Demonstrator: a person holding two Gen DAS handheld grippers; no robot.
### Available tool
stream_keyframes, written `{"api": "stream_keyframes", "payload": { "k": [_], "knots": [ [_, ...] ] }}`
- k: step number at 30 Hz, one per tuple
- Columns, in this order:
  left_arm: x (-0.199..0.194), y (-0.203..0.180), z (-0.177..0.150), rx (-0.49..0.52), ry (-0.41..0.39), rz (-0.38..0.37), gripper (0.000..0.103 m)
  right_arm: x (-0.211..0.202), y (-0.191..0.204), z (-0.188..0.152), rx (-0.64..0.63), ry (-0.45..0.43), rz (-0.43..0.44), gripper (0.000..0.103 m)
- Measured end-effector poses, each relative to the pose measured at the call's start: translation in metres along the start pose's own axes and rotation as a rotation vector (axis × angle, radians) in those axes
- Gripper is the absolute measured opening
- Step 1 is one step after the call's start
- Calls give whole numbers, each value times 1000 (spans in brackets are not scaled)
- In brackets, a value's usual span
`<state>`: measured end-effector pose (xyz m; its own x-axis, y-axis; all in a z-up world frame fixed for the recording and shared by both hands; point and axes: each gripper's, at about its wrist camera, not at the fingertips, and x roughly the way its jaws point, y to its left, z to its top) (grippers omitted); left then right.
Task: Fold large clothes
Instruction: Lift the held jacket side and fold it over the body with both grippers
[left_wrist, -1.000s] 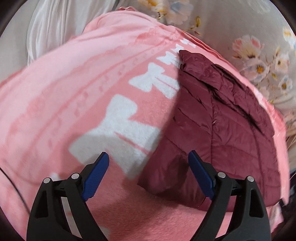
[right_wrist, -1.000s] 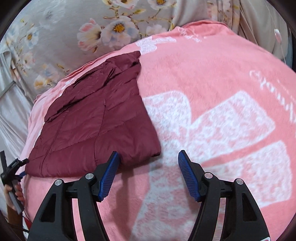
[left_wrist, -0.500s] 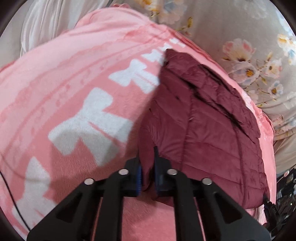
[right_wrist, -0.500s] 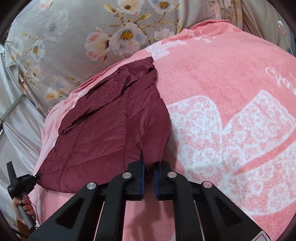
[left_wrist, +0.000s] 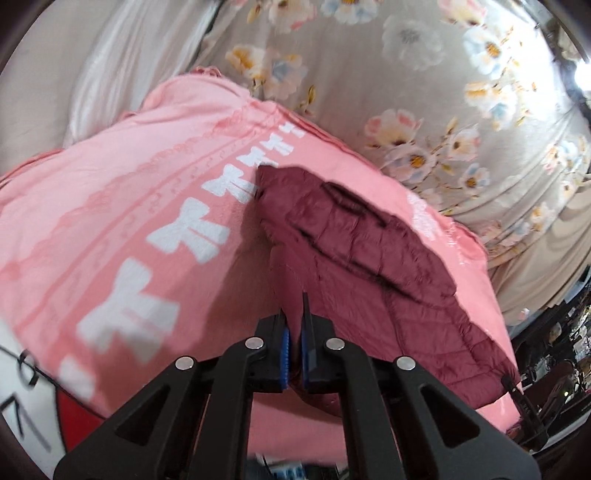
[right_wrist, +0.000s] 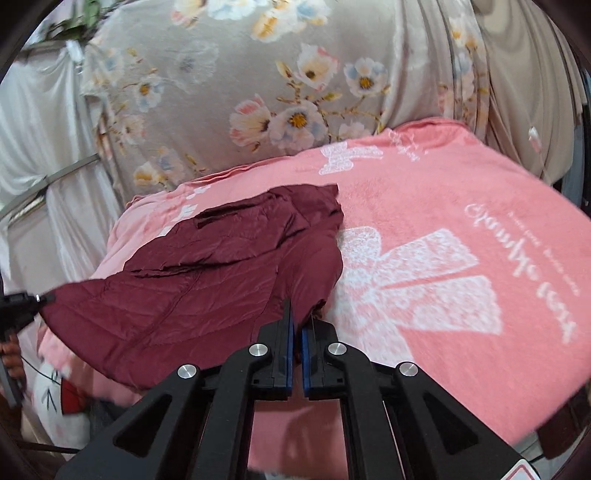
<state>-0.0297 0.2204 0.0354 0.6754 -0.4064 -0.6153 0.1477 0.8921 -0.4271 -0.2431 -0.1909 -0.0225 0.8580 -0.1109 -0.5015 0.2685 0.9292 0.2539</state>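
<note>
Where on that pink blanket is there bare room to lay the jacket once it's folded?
Free: the pink blanket on the big white bow print, beside the maroon jacket; also the bow-row strip on its other side. Crowded: under the jacket, up to the blanket's edge by the floral sheet.

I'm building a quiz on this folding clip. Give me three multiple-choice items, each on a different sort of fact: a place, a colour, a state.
1. Where does the jacket lie?
A. on the pink blanket
B. on a bare floor
C. on a hanger

2. What colour is the jacket?
A. navy
B. maroon
C. white

3. How do the two grippers stand?
A. both wide open
B. one open, one shut
C. both shut on the jacket

Key:
1 A: the pink blanket spreads under and around it.
2 B: its quilted fabric is dark red in both views.
3 C: the left gripper and the right gripper each pinch a near corner of fabric between the blue pads.
</note>
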Motion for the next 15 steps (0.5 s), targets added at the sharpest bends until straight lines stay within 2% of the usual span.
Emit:
{"api": "stream_keyframes", "payload": {
  "k": [4,8,11,14,15],
  "knots": [
    [-53,2,-8,-24,-60,-6,3,-53,15,-15,-126,-59,-6,3],
    [-86,-10,7,-21,-136,-37,3,-82,24,21,-134,-174,17,3],
    [-89,-37,30,56,-204,-66,3,-66,17,63,-80,-257,41,3],
    [-69,-60,60,122,-263,-59,3,-30,4,98,-17,-303,58,3],
    [-54,-65,73,136,-278,-36,3,-16,1,108,-14,-314,47,3]
  ]
}}
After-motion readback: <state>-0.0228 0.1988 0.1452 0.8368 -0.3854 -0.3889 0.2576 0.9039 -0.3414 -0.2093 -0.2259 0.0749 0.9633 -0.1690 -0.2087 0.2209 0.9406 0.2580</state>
